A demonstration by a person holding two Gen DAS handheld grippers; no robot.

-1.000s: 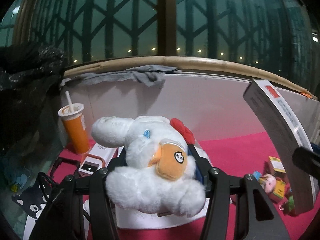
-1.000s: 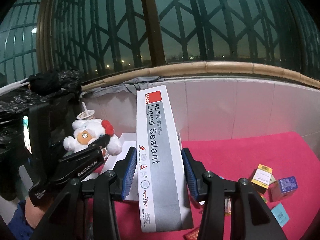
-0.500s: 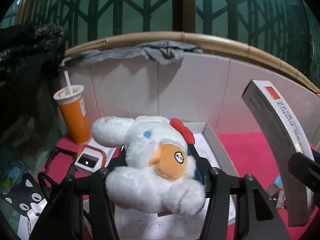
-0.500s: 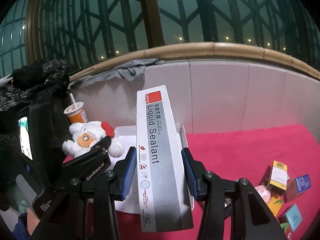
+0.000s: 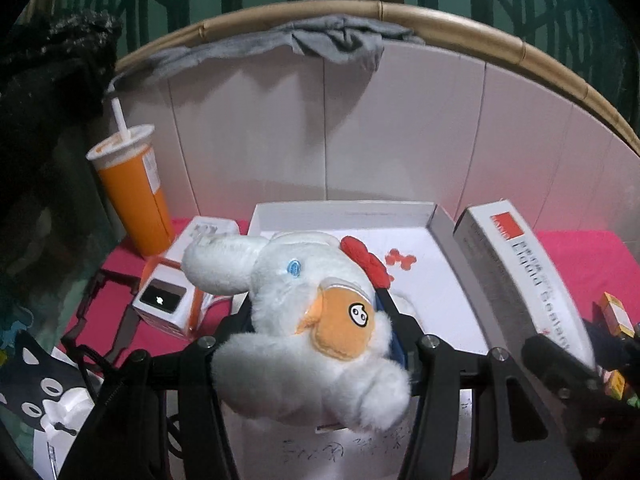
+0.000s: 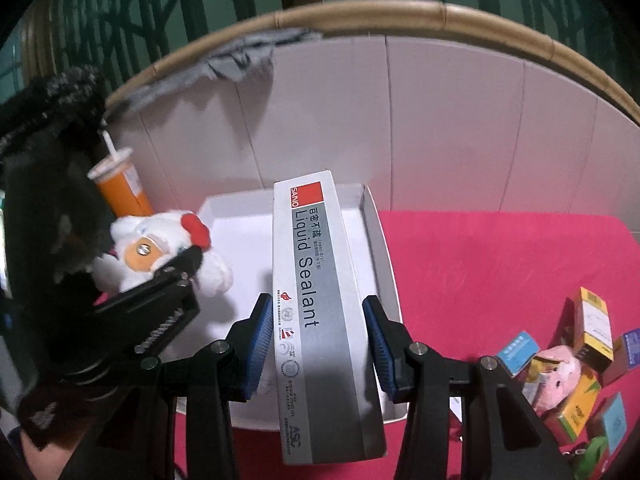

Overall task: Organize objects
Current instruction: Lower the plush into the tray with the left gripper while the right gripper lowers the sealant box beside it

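Note:
My left gripper (image 5: 316, 316) is shut on a white plush toy (image 5: 308, 328) with a red bow and an orange patch, held just above the open white box (image 5: 348, 210). The plush (image 6: 160, 248) and the left gripper (image 6: 188, 260) also show at the left of the right wrist view. My right gripper (image 6: 318, 320) is shut on a long white and grey Liquid Sealant carton (image 6: 316, 304), its blue pads pressing both sides. The carton (image 5: 524, 276) hangs over the right side of the white box (image 6: 384, 252).
An orange drink cup (image 5: 132, 196) with a straw stands at the back left, a small orange and white box (image 5: 176, 292) beside it. Several small packets and a pink toy (image 6: 560, 372) lie on the red cloth (image 6: 480, 272) at right. A white wall (image 6: 440, 120) closes the back.
Both grippers have come down and forward with their loads. The white box now fills more of each view, and the plush and carton hang lower over it.

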